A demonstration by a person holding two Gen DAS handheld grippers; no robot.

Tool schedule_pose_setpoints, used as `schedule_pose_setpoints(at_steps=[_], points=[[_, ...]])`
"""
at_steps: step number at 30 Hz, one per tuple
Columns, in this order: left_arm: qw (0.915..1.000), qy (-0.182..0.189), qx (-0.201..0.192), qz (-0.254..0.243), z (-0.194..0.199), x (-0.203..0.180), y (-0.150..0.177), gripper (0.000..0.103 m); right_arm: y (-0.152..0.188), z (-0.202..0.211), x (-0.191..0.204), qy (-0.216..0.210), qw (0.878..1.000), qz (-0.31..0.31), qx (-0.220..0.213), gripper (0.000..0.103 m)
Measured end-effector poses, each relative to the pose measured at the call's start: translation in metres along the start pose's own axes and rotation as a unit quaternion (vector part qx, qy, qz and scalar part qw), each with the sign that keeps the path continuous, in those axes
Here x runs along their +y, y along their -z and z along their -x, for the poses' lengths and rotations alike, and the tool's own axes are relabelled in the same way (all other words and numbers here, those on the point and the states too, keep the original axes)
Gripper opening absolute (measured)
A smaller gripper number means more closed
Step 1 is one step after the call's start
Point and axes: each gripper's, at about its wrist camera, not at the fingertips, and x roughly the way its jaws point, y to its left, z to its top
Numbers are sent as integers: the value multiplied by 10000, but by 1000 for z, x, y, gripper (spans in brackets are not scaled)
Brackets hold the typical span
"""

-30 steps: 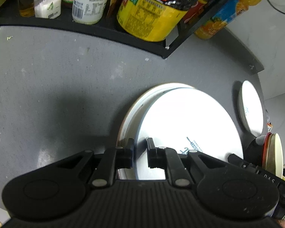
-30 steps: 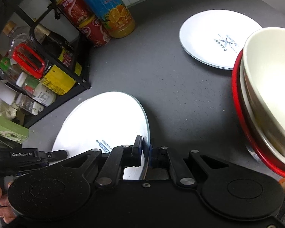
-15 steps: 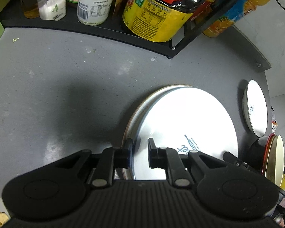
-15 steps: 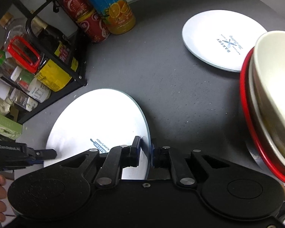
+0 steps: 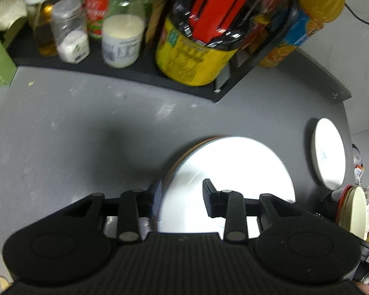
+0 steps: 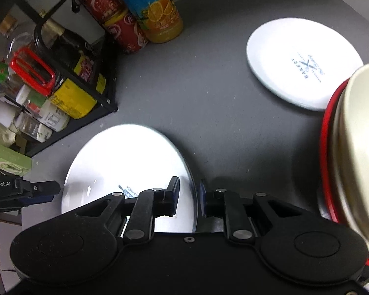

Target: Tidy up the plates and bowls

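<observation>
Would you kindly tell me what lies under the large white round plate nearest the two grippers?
Under the large white round plate, only a brownish-rimmed plate's edge peeks out at its far left. The rest is covered, and so is the grey tabletop beneath.

The dark grey surface [image 6: 221, 123] under my camera carries a stack of white plates [image 6: 125, 162] at lower left, a single white bakery plate [image 6: 302, 64] at upper right, nested bowls [image 6: 351, 152] at the right edge, a black rack [image 6: 86, 120] of bottles upper left, and an orange juice bottle [image 6: 155, 9] beside red cans [image 6: 118, 22].
</observation>
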Motion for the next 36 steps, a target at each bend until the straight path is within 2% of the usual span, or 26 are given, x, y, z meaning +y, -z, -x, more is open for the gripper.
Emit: schedule_pose_setpoints(at_steps=[2,4,6,8,13,17,22,32,36], points=[[9999,34,-81,-79,2,-12,-4,46,-6,8,-5,-100,9999,-72,-72,20],[9996,37,-203,-171,3,-25,-7,53,-12,18,-10,-160,9996,-146,-179,26],[9992,54,-295,-253,4,-39,-10,58,-19,29,-17,-219,9990,-211,-321,37],[9987,99,-349,-351,4,-54,-14,64,-28,38,-22,-240,9985,-233,-439,43],[9979,213,-420,-438,-2,-90,-20,67,-52,57,-45,-290,9971,-327,-630,56],[9978,256,-411,-446,-10,-117,-23,68,-68,68,-66,-177,9958,-374,-818,72],[9978,337,-353,-457,-25,-149,-25,68,-89,76,-93,-41,9952,-436,-871,78],[9976,445,-261,-461,-58,-197,-28,68,-110,75,-136,172,9953,-570,-759,79],[9978,523,-222,-341,-73,-212,-30,68,-119,69,-156,220,9961,-629,-580,80]])
